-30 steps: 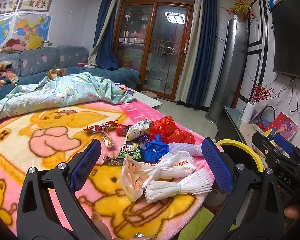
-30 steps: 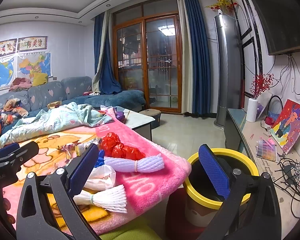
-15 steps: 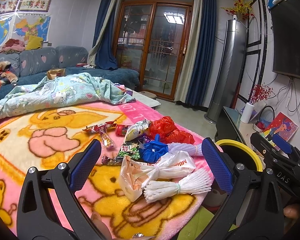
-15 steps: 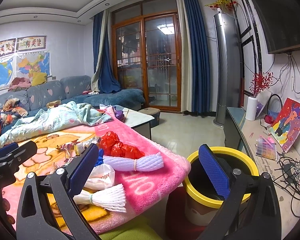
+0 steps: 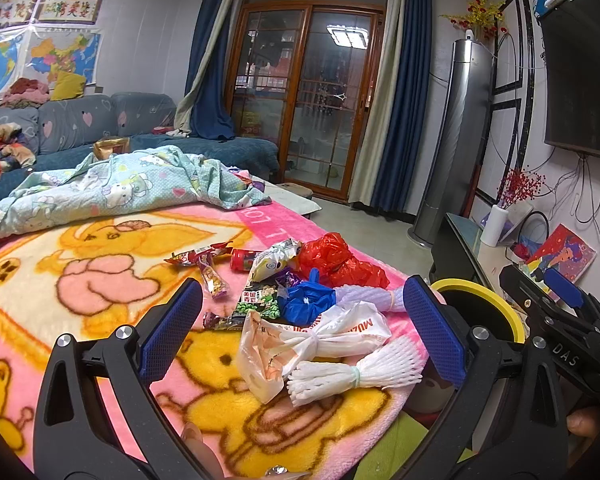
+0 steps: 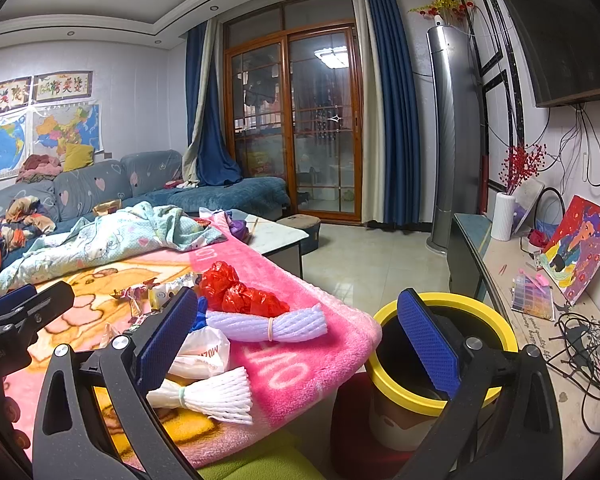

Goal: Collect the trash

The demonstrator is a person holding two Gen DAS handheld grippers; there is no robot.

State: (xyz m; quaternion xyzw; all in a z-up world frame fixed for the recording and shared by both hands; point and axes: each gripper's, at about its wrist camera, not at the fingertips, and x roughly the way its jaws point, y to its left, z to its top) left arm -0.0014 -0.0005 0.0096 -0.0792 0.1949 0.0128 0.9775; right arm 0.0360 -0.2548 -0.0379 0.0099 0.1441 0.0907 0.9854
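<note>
Trash lies on a pink cartoon blanket [image 5: 80, 280]: a red plastic bag [image 5: 336, 260], a blue bag [image 5: 306, 300], a white plastic bag [image 5: 320, 340], a white foam net [image 5: 356, 374], a lavender foam net [image 6: 268, 326] and several snack wrappers [image 5: 212, 276]. A yellow-rimmed bin [image 6: 444, 356] stands on the floor beside the blanket's right edge. My left gripper [image 5: 300, 336] is open and empty, above the near bags. My right gripper [image 6: 296, 344] is open and empty, over the blanket's edge and the bin.
A crumpled light-blue quilt [image 5: 112, 192] lies at the blanket's far side, with a blue sofa [image 5: 80, 128] behind. A TV cabinet [image 6: 512, 280] with a painting, vase and cables runs along the right wall. A tall grey air conditioner [image 5: 456, 140] stands by the curtains.
</note>
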